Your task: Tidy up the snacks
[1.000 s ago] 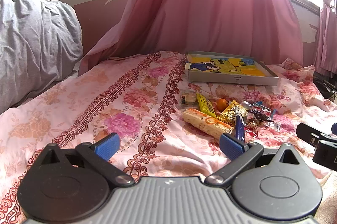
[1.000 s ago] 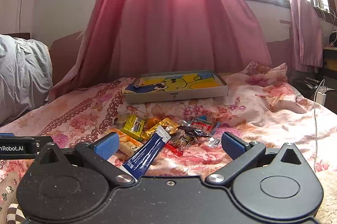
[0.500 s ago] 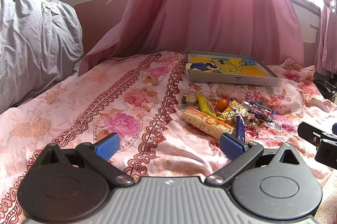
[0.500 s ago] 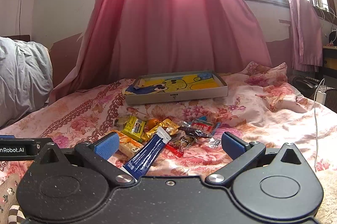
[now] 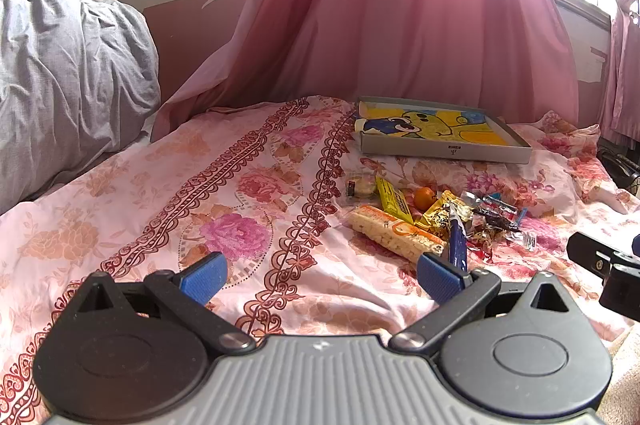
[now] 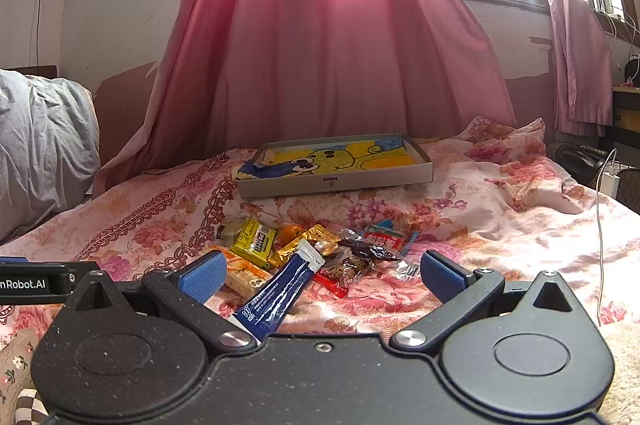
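A bed (image 6: 500, 225) with a flowery sheet. On it lie a flat box (image 6: 336, 181) and snacks (image 6: 304, 253).

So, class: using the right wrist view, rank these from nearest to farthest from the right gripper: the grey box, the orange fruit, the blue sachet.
1. Blue sachet, just ahead of the right gripper, towards its left finger.
2. Orange fruit, mid-pile, behind the sachet.
3. Grey box, beyond the pile, near the curtain.

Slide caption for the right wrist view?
Open right claw over a snack pile on a floral bedsheet, empty cartoon tray beyond.
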Motion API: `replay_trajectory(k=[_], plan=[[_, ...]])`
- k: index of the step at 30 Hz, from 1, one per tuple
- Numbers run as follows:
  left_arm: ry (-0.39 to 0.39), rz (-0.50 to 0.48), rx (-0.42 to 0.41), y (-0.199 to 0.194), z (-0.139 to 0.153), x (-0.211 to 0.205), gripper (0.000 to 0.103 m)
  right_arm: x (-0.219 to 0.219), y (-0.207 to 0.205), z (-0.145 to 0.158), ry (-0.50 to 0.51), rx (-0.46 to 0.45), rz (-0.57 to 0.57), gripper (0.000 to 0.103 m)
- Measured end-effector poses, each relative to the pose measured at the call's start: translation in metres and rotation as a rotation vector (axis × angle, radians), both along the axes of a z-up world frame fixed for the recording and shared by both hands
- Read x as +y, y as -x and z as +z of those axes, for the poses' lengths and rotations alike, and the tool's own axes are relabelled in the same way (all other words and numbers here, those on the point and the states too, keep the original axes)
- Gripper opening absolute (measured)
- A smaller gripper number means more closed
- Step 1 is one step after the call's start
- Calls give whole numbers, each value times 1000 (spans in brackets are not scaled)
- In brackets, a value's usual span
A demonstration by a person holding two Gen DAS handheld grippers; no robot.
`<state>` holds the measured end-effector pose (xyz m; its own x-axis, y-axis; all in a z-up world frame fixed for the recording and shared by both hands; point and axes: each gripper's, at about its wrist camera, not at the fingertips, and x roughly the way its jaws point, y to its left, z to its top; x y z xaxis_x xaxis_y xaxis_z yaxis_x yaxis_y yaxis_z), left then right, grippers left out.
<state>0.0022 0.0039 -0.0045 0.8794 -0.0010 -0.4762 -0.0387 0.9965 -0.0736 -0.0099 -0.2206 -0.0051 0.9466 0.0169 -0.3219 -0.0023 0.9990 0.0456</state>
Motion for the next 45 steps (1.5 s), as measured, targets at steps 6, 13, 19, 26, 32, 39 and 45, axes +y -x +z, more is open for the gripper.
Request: replay_trajectory(k=[6, 13, 19, 26, 32, 39, 45], plan=[[0, 0, 0, 0, 0, 0, 103, 0, -1, -4, -2, 4, -1, 102], [0, 2, 2, 0, 0, 0, 103, 0, -1, -3, -2, 5, -1, 102], [4, 21, 3, 0, -5, 3, 103, 2, -2, -5, -3, 20, 17, 102], [-25, 18, 26, -7, -13, -3, 103, 6, -8, -4, -9, 65, 12, 102], [-21, 21, 74, -26, -21, -5, 103, -4, -26, -10, -85, 169, 20, 102], [-27, 18, 123, -62, -28, -7, 103, -5, -59, -19, -161, 275, 97, 102], [-16, 42, 154, -95, -33, -8, 103, 0, -95, -26, -185, 388, 196, 102]])
